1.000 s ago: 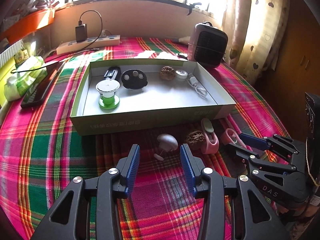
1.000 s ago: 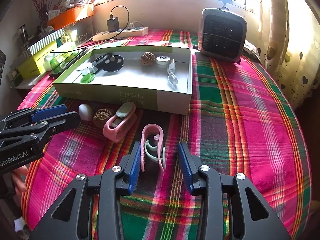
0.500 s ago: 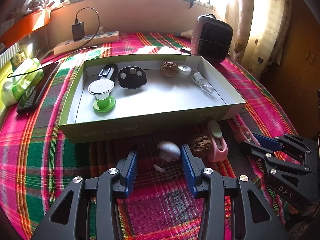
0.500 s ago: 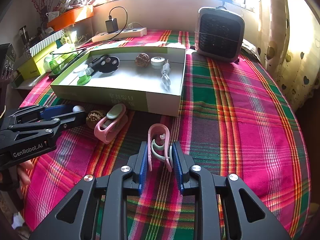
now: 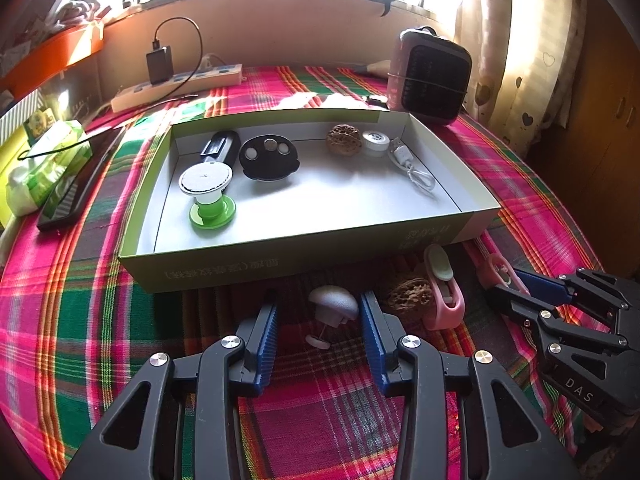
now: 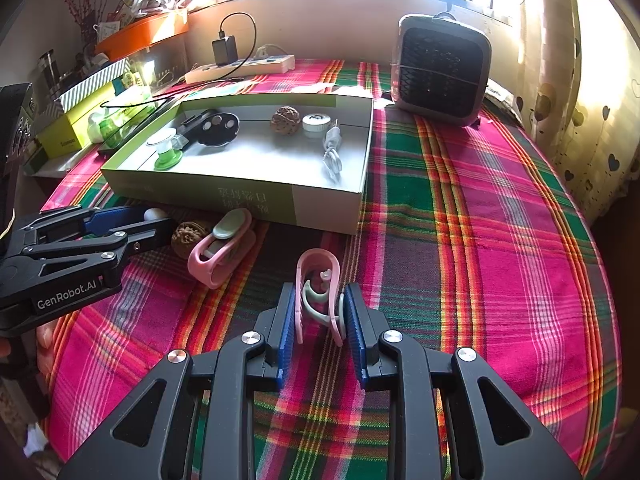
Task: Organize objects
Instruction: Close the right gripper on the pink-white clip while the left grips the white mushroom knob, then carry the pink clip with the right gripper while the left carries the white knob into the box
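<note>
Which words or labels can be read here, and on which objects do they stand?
"GenRobot.AI": on the left gripper.
"DAS": on the right gripper.
Printed characters on the green box front wall: upside down, too blurred to read.
Print on the yellow-green carton: too small.

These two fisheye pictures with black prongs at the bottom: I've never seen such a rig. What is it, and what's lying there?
Each picture comes from a camera on a hand-held claw, looking along its two blue-padded fingers. The left claw stands open around a small white mushroom-shaped piece. The right claw is closed on a pink clip. Both rest over a plaid cloth. Ahead sits an open box with small items inside; a walnut and another pink clip lie outside it.
</note>
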`<state>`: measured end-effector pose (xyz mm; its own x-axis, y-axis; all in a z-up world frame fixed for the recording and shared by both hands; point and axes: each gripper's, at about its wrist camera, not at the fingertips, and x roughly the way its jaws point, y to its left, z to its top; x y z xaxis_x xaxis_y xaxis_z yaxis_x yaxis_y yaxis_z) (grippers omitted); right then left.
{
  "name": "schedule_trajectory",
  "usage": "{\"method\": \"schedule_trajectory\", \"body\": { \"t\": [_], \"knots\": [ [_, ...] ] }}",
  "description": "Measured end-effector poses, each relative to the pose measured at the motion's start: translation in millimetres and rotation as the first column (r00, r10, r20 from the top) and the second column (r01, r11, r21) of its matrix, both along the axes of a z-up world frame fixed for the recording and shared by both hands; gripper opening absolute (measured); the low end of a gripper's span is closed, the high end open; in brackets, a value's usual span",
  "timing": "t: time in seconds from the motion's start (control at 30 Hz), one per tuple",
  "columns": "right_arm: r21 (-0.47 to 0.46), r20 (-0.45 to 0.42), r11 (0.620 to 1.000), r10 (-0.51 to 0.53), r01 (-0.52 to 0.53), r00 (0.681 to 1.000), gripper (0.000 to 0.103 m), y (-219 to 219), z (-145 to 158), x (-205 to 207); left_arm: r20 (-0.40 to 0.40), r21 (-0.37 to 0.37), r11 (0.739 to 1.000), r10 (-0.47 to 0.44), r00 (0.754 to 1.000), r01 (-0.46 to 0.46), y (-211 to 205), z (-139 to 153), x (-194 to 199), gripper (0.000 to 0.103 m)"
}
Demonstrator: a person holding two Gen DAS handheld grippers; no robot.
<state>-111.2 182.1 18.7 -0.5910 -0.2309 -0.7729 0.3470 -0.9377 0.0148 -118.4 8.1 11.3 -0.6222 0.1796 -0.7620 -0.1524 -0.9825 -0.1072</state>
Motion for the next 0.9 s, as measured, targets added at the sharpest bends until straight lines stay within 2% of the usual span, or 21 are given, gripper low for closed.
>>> {"method": "schedule_trajectory", "body": {
  "t": [0.23, 0.9],
  "knots": [
    [0.000, 0.000, 1.000, 0.000, 0.000, 1.000, 0.025, 0.0, -0.1, 0.2, 0.001, 0.001, 1.000, 0.009, 1.000, -0.009, -1.7, -0.1, -1.1, 0.024],
    [0.004, -0.001, 1.000, 0.000, 0.000, 1.000, 0.025, -0.2, -0.7, 0.6, 0.001, 0.004, 1.000, 0.010, 1.000, -0.010, -2.2, 0.0, -0.9, 0.024]
  ]
}}
